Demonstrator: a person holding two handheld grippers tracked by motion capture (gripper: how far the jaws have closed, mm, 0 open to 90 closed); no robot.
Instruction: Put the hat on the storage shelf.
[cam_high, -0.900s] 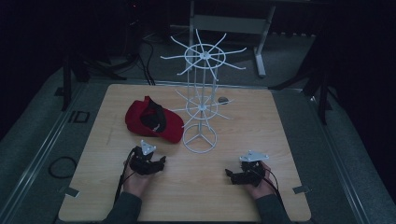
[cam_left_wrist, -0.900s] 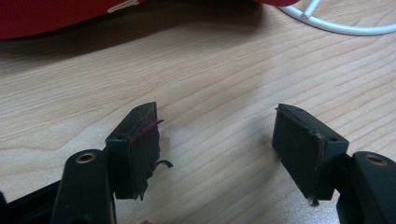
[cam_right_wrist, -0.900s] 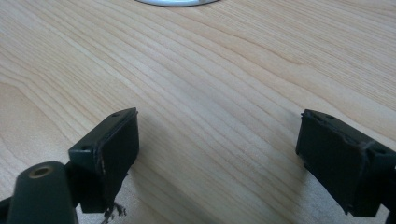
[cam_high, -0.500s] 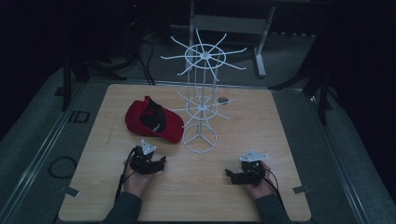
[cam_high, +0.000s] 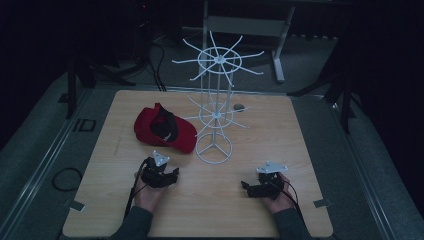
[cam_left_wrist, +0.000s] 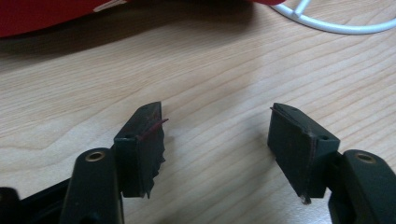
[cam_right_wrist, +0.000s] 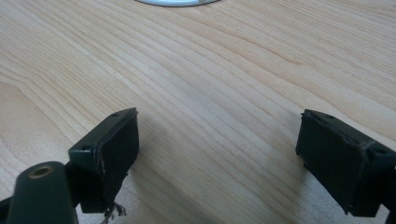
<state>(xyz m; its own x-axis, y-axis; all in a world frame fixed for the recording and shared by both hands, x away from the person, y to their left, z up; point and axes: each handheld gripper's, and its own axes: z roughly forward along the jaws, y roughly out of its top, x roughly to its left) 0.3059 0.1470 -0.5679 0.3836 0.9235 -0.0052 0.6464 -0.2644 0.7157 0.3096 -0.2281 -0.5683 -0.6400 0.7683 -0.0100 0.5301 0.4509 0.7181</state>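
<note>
My left hand-held gripper (cam_high: 172, 176) rests low over the near left part of the table (cam_high: 300, 130), its jaws spread apart with nothing between them; in the left gripper view (cam_left_wrist: 217, 135) bare wood grain lies between the two black pads (cam_left_wrist: 149, 140), whose red-tinged lining is frayed at the edges. My right hand-held gripper (cam_high: 247, 188) sits at the near right, well apart from the left one, likewise released, and the right gripper view (cam_right_wrist: 217, 149) shows its jaws wide over bare table, with loose threads at the lower edge of the left pad (cam_right_wrist: 116, 149). Each is held by a hand (cam_high: 150, 192) entering from the near edge. Just beyond the left hand-held gripper lies a red cap (cam_high: 162, 129), turned so that its dark inside faces upward; its long axis runs diagonally, from the far left toward the near right, and its near-right end lies just beside the base ring of a white wire display rack (cam_high: 215, 112). A small pale mark sits on the cap's dark lining, too small for me to read. The rack stands upright near the table's middle, with a large ring of radiating arms at its top and a smaller ring of arms lower on the stem. A small dark round object (cam_high: 239, 106) lies on the table behind the rack. On the grey surface left of the table I read the letters "ID" (cam_high: 84, 125).
</note>
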